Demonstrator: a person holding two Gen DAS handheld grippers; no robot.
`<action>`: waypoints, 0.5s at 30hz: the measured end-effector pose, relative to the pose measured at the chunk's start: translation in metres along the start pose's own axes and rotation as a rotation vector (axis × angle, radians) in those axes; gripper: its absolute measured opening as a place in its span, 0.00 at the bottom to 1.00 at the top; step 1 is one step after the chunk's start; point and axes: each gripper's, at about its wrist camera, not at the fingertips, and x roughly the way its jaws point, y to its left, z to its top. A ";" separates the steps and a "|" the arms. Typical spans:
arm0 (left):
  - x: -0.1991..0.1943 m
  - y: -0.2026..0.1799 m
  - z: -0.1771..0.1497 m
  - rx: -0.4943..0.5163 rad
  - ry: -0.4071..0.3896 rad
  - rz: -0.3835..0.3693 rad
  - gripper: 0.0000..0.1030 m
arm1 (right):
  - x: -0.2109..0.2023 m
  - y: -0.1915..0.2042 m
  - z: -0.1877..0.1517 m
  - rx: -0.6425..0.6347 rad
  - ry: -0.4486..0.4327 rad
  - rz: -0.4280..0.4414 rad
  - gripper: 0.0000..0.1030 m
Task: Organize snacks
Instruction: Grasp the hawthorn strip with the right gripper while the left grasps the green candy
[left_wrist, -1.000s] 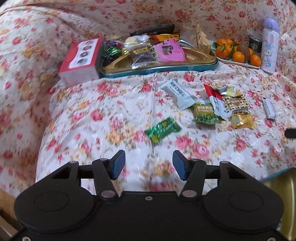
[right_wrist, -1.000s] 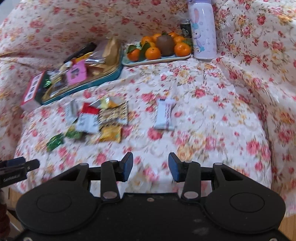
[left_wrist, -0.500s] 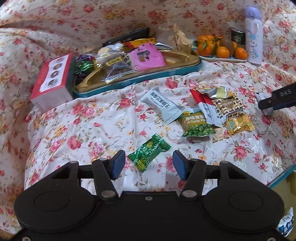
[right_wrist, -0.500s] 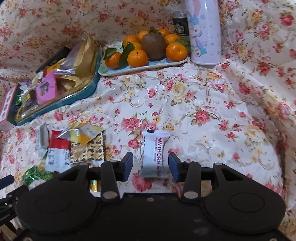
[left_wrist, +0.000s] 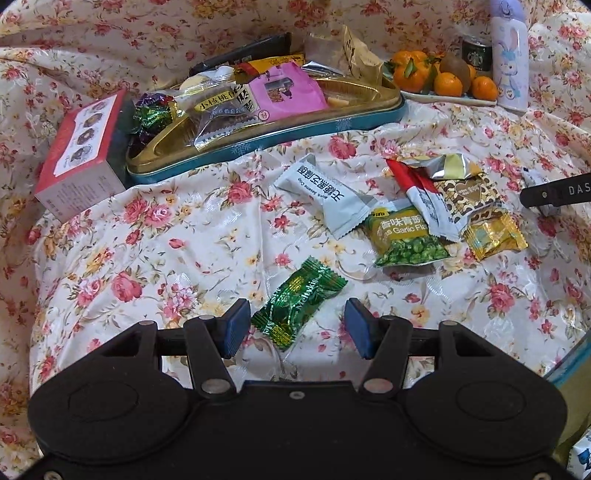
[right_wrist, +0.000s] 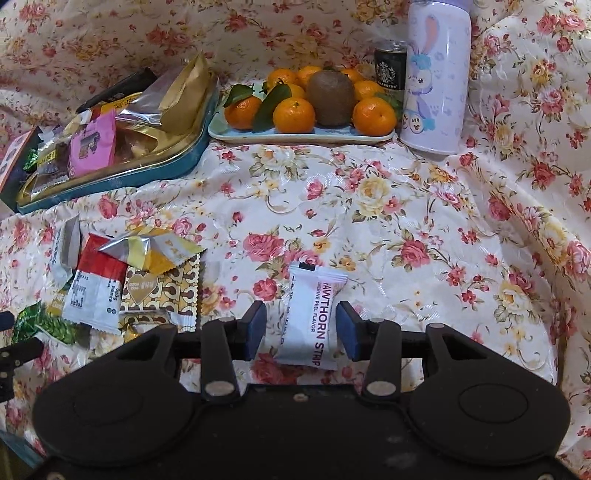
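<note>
My left gripper (left_wrist: 293, 326) is open, its blue pads on either side of a green foil candy (left_wrist: 298, 302) lying on the floral cloth. My right gripper (right_wrist: 301, 328) is open around a white hawthorn strip packet (right_wrist: 310, 317), pads not touching it. Several loose snacks lie between them: a grey sesame crisp packet (left_wrist: 327, 195), green garlic peas (left_wrist: 404, 238), a red-and-white packet (left_wrist: 424, 201), a brown heart-print packet (left_wrist: 467, 194) and a gold candy (left_wrist: 493, 236). A gold tray with a teal rim (left_wrist: 280, 138) at the back holds several snacks.
A red-and-white box (left_wrist: 79, 155) stands left of the tray. A plate of oranges and a kiwi (right_wrist: 306, 107), a Starbucks can (right_wrist: 389, 66) and a lilac rabbit bottle (right_wrist: 434, 77) stand at the back right. The cloth rises in folds behind and at the right.
Both grippers moved forward and down. The green candy now lies between my left pads and the hawthorn strip between my right pads. Both stay open.
</note>
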 end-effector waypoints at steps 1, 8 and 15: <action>0.000 0.001 0.000 0.001 -0.004 -0.006 0.58 | -0.001 -0.003 -0.001 0.006 -0.003 0.006 0.41; 0.005 0.004 0.009 -0.025 -0.003 -0.024 0.49 | -0.002 -0.012 -0.003 0.028 -0.024 0.034 0.36; 0.011 0.002 0.015 -0.048 -0.006 -0.014 0.50 | -0.005 -0.014 -0.009 0.023 -0.054 0.043 0.31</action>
